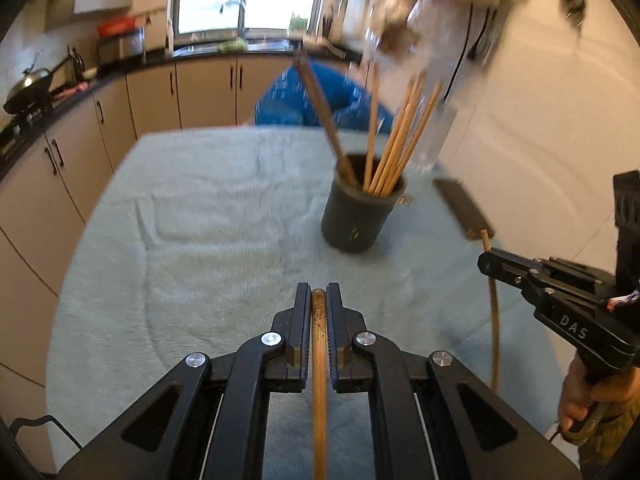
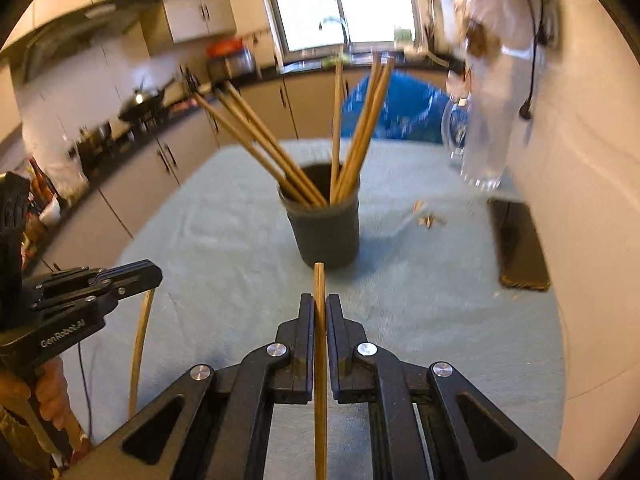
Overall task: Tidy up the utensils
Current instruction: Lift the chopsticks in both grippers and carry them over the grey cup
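A pale blue-green towel-like cloth (image 1: 208,216) is covering the table and spreading out ahead of and beneath both grippers. Beyond its far edge, a run of beige kitchen cabinets (image 1: 152,92) is curving along under a dark countertop, and a blue bag (image 1: 344,100) is sitting behind the table.

Ahead of the left gripper and a little to its right, a dark grey cylindrical holder (image 1: 358,212) is standing upright on the cloth; from the right gripper it is lying almost straight ahead. Wooden chopsticks (image 1: 400,140) are leaning out of it in a fan, some to one side and some to the other. A clear glass vessel (image 2: 480,148) is standing past the holder, toward the wall, blurred. A dark flat mat (image 2: 520,240) is lying to the right of the right gripper by the wall.

The left gripper (image 1: 319,300) is clenching a brown chopstick (image 1: 319,360) between its pads, the stick running lengthwise along the fingers with its rounded tip just past them. The right gripper (image 2: 319,308) is likewise clamping a lighter chopstick (image 2: 320,380), whose tip is sticking out farther, toward the holder's base. Each gripper is showing at the edge of the other's view, held by a hand (image 1: 580,400).
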`<action>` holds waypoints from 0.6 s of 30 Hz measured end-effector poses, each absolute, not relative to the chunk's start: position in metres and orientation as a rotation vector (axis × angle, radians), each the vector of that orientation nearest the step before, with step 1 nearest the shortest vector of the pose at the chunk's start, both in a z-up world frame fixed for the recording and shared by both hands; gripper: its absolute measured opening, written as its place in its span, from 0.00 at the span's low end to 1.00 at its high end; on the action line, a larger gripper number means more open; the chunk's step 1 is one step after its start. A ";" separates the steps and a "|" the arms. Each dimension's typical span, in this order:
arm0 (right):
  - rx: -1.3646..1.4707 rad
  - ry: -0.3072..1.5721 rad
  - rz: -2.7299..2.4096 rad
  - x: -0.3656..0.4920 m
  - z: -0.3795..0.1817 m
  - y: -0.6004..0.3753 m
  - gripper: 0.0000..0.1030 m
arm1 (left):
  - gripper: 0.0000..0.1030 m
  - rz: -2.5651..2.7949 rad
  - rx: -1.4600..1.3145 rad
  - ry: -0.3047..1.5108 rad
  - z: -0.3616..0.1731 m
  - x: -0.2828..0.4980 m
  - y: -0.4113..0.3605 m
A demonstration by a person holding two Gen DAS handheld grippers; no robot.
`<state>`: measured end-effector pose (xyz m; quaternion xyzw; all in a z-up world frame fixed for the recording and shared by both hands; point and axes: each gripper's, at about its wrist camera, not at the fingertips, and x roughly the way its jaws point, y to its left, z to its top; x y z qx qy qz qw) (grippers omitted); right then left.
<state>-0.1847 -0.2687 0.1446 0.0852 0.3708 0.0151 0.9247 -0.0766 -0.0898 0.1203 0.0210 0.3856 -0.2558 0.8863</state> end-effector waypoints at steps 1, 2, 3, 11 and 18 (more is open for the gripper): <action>0.178 0.742 0.033 -0.191 0.149 -0.267 0.06 | 0.06 -0.535 0.041 0.787 0.125 -0.082 -0.086; 0.180 0.724 0.035 -0.198 0.152 -0.263 0.06 | 0.06 -0.538 0.041 0.765 0.131 -0.090 -0.086; 0.182 0.708 0.037 -0.206 0.155 -0.261 0.06 | 0.06 -0.539 0.046 0.733 0.139 -0.102 -0.084; 0.192 0.627 0.057 -0.246 0.182 -0.253 0.06 | 0.07 -0.558 0.073 0.630 0.162 -0.145 -0.076; 0.184 0.593 0.065 -0.268 0.191 -0.249 0.06 | 0.07 -0.569 0.049 0.578 0.176 -0.173 -0.065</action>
